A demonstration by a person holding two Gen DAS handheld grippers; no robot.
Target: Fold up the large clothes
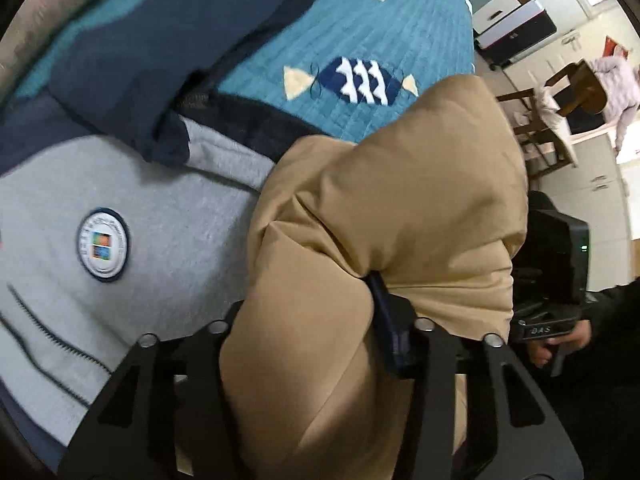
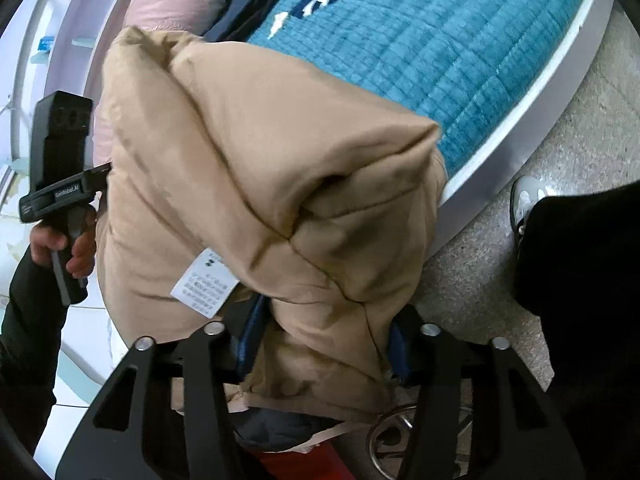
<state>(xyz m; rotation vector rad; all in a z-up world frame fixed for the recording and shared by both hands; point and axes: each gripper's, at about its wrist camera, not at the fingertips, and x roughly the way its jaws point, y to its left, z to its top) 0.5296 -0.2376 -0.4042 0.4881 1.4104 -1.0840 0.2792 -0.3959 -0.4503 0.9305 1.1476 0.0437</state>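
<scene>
— Looking for any box or basket with things in it: do you see one?

— No container shows its contents. What matters is the tan padded jacket (image 1: 384,208), bunched up and held off the teal quilted bedspread (image 1: 372,28).

— Where does it sit against the left gripper (image 1: 320,344)?

— Right between its fingers. The tan fabric fills the gap, and the blue pads (image 1: 386,320) press into a fold, so that gripper is pinching the jacket.

— And the right gripper (image 2: 320,344)?

— Same story from its own view: the jacket (image 2: 272,184) hangs in front of it, with a bunch of fabric caught between the blue-lined fingers (image 2: 250,340). It is clamped on the jacket too. A white care label (image 2: 204,284) shows just above that grip.

— What lies near the jacket?

— In the left view, a grey sweatshirt (image 1: 132,216) with a round badge (image 1: 103,245) lies on the bedspread just left of the jacket, and a navy garment (image 1: 168,60) overlaps the sweatshirt's upper edge.

— Anything below the jacket?

— In the right view, the bed's pale edge (image 2: 520,120), then speckled floor (image 2: 580,128).
</scene>
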